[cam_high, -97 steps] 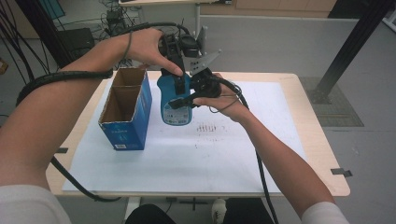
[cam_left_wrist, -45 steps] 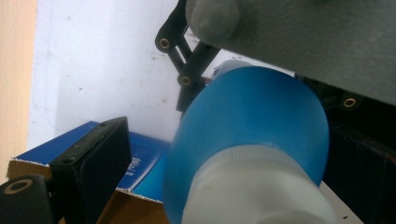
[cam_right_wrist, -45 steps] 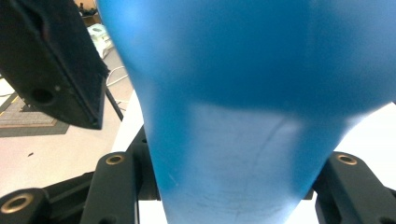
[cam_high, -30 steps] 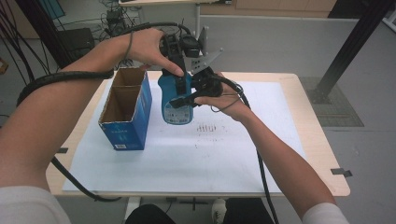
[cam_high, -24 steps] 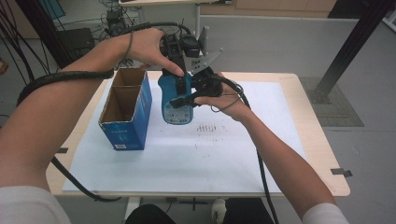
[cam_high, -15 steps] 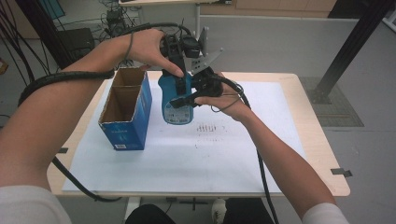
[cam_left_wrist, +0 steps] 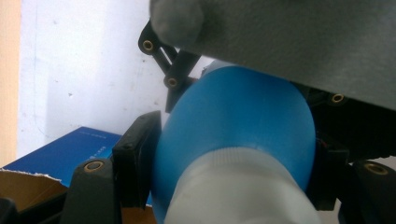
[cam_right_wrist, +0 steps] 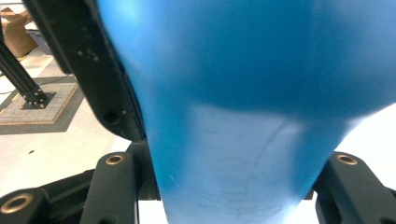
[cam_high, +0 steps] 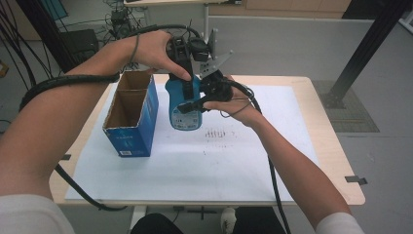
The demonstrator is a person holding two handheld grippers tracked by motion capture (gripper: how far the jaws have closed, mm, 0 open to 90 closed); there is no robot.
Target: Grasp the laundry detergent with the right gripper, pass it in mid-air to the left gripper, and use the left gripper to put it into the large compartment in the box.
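Blue plastic bottle (cam_high: 184,105), with a white cap and a printed label on its lower front; held in the air above the white paper sheet (cam_high: 195,161), between the two grippers, just beside the open cardboard box (cam_high: 130,114). In the high view it stands roughly upright, label end downward.

Left gripper (cam_high: 187,73): comes down on the bottle's top from above. In the left gripper view its black jaws flank the bottle's (cam_left_wrist: 233,126) rounded blue shoulder just above the white cap (cam_left_wrist: 238,191). Its jaws have just been closing, with the bottle between them, and the pads now press on both sides.

Right gripper (cam_high: 207,92): grips the bottle from the right, at mid-body. In the right gripper view the blue body (cam_right_wrist: 243,107) sits close between the two jaws, clamped tight.

Left hand (cam_high: 156,48): wrapped over the top of its gripper, a cable trailing along the forearm. Right hand (cam_high: 234,102): under its gripper, cable looping back along the arm.

Cardboard box: blue outside, brown inside, flaps open, two compartments visible, standing on the paper sheet to the left of the bottle.

Paper sheet: white, covers most of the light wooden table (cam_high: 336,161); faint dark marks near its middle, right of the bottle.
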